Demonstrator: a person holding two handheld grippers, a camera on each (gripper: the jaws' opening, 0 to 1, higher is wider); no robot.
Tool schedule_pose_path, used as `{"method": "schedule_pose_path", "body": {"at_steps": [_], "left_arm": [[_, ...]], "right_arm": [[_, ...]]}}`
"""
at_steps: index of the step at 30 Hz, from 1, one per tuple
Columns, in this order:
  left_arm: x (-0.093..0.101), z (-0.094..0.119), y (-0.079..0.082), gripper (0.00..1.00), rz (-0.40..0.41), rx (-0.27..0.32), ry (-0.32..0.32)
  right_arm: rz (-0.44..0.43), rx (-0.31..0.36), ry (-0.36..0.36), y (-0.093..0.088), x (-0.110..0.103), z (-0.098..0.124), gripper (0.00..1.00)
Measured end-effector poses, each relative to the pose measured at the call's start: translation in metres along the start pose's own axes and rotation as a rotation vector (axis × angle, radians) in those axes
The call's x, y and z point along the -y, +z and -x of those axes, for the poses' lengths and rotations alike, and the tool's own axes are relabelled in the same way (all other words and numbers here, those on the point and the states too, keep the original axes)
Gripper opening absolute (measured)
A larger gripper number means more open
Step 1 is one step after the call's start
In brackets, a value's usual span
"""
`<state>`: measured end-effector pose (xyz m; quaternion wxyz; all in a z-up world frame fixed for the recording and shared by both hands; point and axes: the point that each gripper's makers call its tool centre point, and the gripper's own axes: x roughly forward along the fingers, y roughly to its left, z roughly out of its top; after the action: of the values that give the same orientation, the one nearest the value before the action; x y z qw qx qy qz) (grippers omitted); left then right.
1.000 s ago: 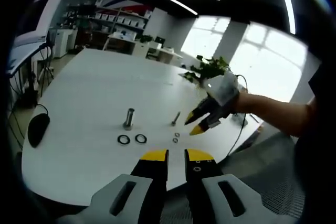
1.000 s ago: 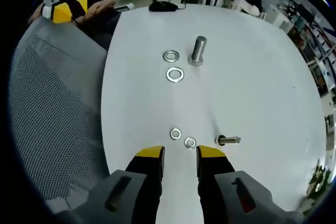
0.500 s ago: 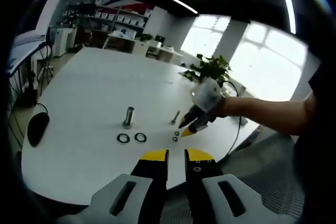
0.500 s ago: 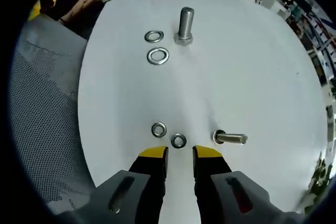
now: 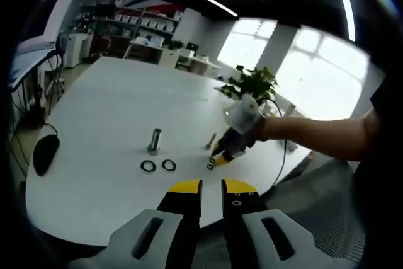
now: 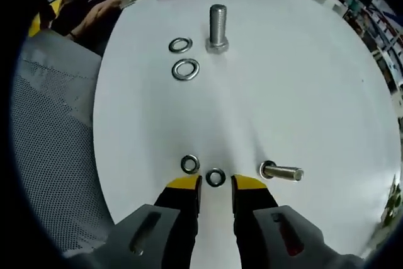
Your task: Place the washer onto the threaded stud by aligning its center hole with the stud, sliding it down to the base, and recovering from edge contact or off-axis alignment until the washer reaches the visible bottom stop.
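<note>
On the white table (image 6: pixel 302 80) we see a large stud (image 6: pixel 217 26) standing upright beside two large washers (image 6: pixel 186 69), well apart from a small stud (image 6: pixel 281 172) lying flat. Our right gripper (image 6: pixel 215 184) hovers with jaws apart, a small washer (image 6: pixel 215 177) between its tips and another (image 6: pixel 189 164) just beside. Our left gripper (image 5: pixel 211 187) hangs slightly open near the table's edge.
</note>
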<state>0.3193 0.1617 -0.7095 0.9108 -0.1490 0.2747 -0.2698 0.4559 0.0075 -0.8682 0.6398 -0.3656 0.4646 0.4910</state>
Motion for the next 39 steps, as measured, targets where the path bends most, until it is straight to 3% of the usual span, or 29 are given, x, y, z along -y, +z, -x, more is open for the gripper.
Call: {"method": "schedule_pose_path", "body": {"at_steps": [14,20,29,39], "left_arm": [[0.0002,-0.0001,0.0007,0.1,-0.002,0.005,0.001],[-0.0001,0.0003,0.0013,0.1,-0.002,0.009,0.001],[0.0,0.0005,0.0014,0.1,-0.002,0.009,0.0],[0.0006,0.0002,0.0022,0.1,-0.004,0.012,-0.003]], "right_arm": [[0.022,-0.1,0.018,0.0033,0.0008,-0.0019,0.21],[-0.01,-0.131,0.004,0.0038,0.0016,-0.0027,0.2],[-0.028,-0.087,-0.001,0.0015,0.0019,-0.0012,0.19],[0.023,-0.127,0.006,-0.0008,0.0018,-0.0007,0.14]]}}
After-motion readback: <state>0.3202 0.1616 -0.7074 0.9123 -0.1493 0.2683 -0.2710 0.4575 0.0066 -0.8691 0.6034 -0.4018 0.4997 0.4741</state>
